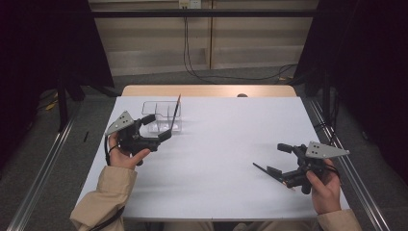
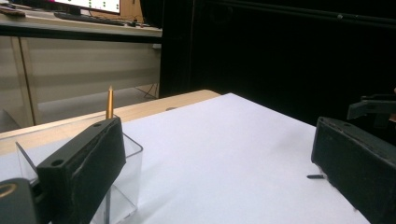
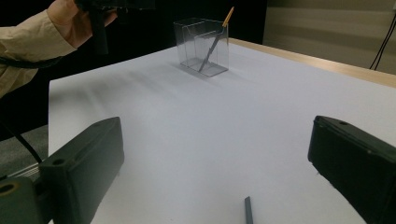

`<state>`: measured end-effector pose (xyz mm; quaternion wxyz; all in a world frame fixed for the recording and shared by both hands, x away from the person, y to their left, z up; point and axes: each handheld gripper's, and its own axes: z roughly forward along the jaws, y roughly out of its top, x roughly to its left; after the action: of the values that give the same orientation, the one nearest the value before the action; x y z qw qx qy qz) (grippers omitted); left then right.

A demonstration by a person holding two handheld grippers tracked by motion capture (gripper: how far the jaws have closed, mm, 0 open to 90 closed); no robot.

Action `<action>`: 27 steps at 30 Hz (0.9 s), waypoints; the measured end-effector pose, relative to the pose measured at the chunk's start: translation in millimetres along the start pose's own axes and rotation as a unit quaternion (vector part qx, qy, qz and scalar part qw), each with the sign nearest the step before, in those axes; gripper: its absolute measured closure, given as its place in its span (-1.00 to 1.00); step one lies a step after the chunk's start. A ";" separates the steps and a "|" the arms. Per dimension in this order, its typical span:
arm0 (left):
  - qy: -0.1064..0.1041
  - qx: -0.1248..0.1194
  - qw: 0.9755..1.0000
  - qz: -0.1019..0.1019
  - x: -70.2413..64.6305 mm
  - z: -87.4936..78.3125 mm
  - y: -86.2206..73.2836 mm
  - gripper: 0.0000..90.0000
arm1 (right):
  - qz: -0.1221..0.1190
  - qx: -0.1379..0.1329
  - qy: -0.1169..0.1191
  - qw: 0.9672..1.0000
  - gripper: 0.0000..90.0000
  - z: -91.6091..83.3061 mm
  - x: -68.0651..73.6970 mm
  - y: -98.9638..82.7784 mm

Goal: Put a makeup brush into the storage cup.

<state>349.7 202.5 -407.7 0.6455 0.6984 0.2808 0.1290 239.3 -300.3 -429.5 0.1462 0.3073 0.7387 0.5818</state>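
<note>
- My left hand-held gripper (image 1: 153, 127) sits at the left of the tabletop (image 1: 216, 144), just in front of a clear plastic box (image 1: 161, 115); its jaws are spread apart with nothing between them.
- In the left gripper view that box (image 2: 128, 154) shows just behind the left jaw, so close that I can't tell whether they touch.
- A pen (image 1: 175, 113) with a gold-brown tip stands in the box, leaning, its top sticking up above the rim.
- The right gripper view shows this pen (image 3: 215, 39) slanting across the box (image 3: 201, 44), with the lower end down at the floor of the box.
- From the pictures I can't say which compartment of the box holds it.
- My right hand-held gripper (image 1: 275, 160) is at the right side of the tabletop, well apart from the box, also released, its jaws wide and empty.
- A second, dark pen (image 1: 264, 171) lies flat on the white surface just beside the right gripper's lower jaw.
- In the right gripper view the end of that dark pen (image 3: 248, 211) lies on the tabletop between the two jaws, clear of both.
- The left gripper view shows a short dark stub of it (image 2: 315, 176) beside the far jaw.
- Beige sleeves cover both forearms of the person holding the grippers.
</note>
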 end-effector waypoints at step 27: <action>-0.011 -0.009 1.000 0.007 -19.3 -22.9 -4.6 -1.00 | -0.005 0.012 0.000 1.000 -0.93 15.9 -2.7 5.3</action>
<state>320.6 210.7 -405.6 0.6537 0.6959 0.2682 0.1284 251.9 -289.1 -429.3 0.1456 0.3057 0.7468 0.5724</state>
